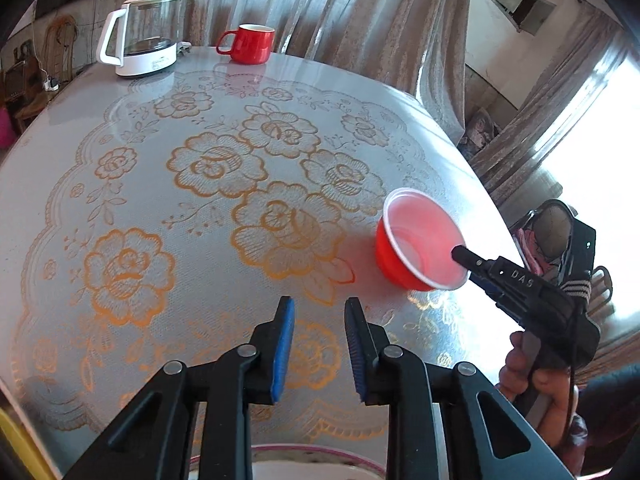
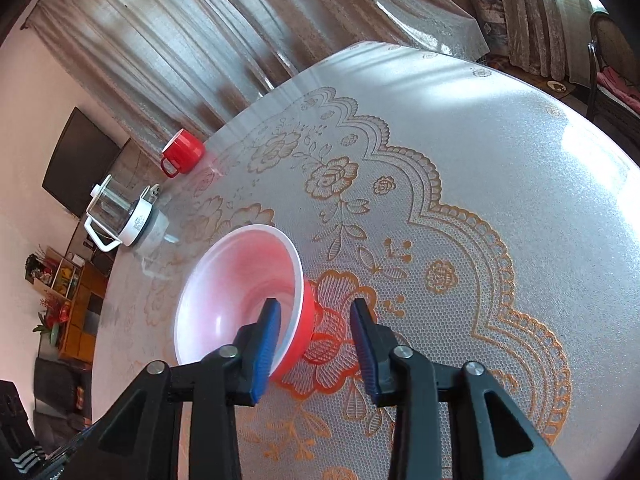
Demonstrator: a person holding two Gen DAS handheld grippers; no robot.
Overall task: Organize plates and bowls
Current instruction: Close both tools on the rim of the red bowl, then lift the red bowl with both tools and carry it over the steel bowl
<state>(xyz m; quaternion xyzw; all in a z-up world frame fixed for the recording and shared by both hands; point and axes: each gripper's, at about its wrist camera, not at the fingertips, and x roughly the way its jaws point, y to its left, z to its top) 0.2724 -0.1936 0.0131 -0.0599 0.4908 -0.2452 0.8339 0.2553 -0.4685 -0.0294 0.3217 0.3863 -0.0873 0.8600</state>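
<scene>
Your right gripper [image 2: 316, 344] straddles the near rim of the red bowl [image 2: 240, 296]: the left blue pad [image 2: 266, 354] sits inside the bowl's white interior, against or just in front of the wall, and the right pad stands outside, apart from the red outer wall, with patterned cloth showing between them. The jaws are partly open, not yet pressing on the rim. The bowl stands on the round table [image 2: 520, 160], on the orange flower print of the lace-patterned cover.

From your left wrist view, the same bowl [image 1: 420, 240] lies ahead and well to the right of your left gripper [image 1: 320, 344], with the right gripper's finger [image 1: 468, 258] dipped over its rim. Your left gripper's jaws stand a narrow gap apart over bare cloth, with nothing between them. A pale dish rim [image 1: 320, 454] shows just beneath them at the frame's bottom edge.

A red mug [image 1: 250, 44] and a glass kettle [image 1: 142, 34] stand at the table's far edge.
</scene>
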